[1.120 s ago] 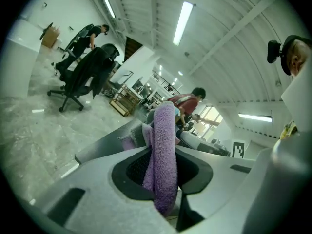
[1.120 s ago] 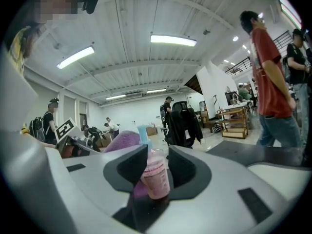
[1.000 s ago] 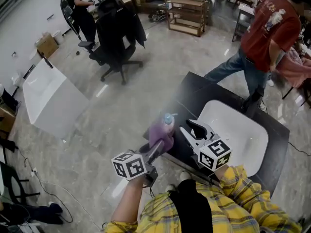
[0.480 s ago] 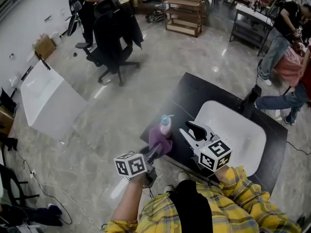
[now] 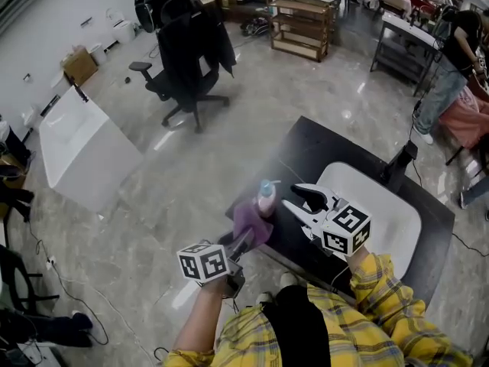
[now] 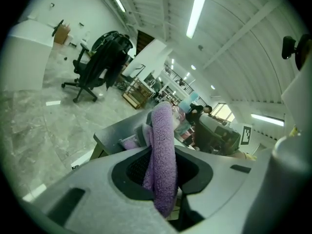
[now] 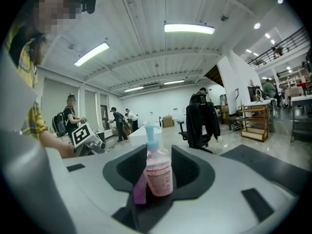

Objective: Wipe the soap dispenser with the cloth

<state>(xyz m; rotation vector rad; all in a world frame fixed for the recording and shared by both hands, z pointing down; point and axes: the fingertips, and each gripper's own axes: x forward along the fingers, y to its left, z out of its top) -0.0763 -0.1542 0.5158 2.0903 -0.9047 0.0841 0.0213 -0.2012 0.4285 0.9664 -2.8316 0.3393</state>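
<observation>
Head view: the soap dispenser (image 5: pixel 265 197) is at the edge of the black table (image 5: pixel 306 147), just left of the white basin (image 5: pixel 382 220). The right gripper (image 5: pixel 289 196) is on its basin side and the left gripper (image 5: pixel 244 241) presses the purple cloth (image 5: pixel 252 219) on the side away from the basin, so a hard swipe could shove it off that edge. Left gripper view: the jaws are clamped on the cloth (image 6: pixel 163 155), but it's a bunched pinch and could drag loose mid-wipe. Right gripper view: the jaws look closed on the dispenser (image 7: pixel 158 172), and a slick bottle like that could twist or slip out under sideways push from the cloth (image 7: pixel 139 189).
</observation>
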